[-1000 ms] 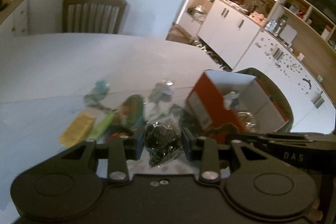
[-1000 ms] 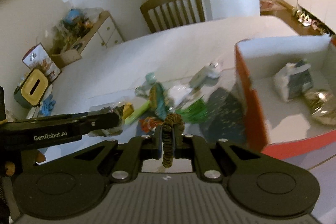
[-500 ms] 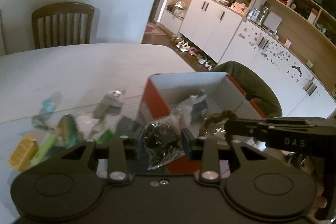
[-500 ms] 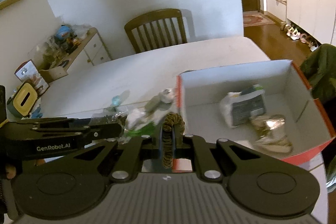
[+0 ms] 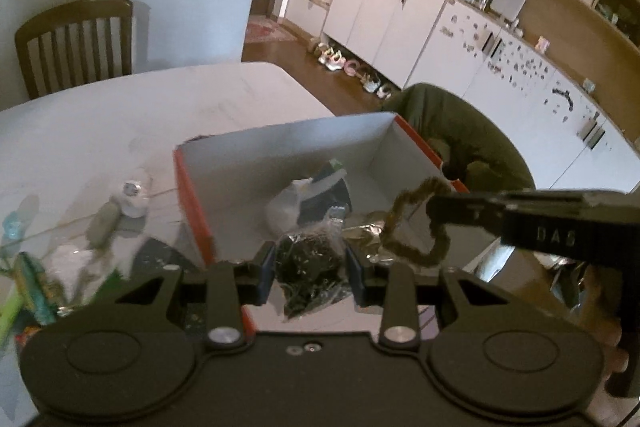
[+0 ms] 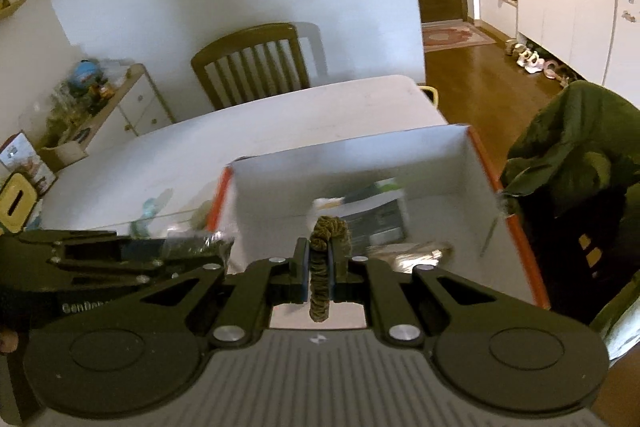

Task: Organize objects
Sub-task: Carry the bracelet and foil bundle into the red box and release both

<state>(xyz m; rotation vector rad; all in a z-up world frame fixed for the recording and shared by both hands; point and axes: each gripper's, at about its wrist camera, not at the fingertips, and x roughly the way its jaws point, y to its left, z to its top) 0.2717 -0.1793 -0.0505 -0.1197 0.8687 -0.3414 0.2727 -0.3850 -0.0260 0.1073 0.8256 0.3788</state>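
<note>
**Both loads now over the box**

Since a second ago: both my grippers have swung right, from above the clutter pile to above the orange box [image 5: 192,187]. In the earlier left view the pile sat dead ahead and the box off to the right; now the box fills the centre and the pile [image 5: 60,267] is down at the left edge. Grip on both items unchanged.

Left gripper [image 5: 310,263]: clamped on a clear bag of dark stuff [image 5: 308,267], pads pressing its sides, bag hanging below them. Pitched down, over the box's near-left corner.

Right gripper [image 6: 320,267]: jaws clenched tight on a brown scrunchie [image 6: 324,267], band running up between the pads and looping over the tips. From the left view, the scrunchie [image 5: 416,227] hangs as an open loop off the right fingers, above the box's near-right part. Also pitched down.

In the box already: a white-and-dark packet [image 5: 312,195] and a shiny foil packet [image 6: 416,253], both on the floor of it.

Around: white table [image 6: 280,123], wooden chair [image 6: 252,63] at the far side, a green jacket [image 6: 572,147] draped just beside the box's right wall. Left gripper body [image 6: 100,259] crosses the right view's lower left and hides part of the pile.
</note>
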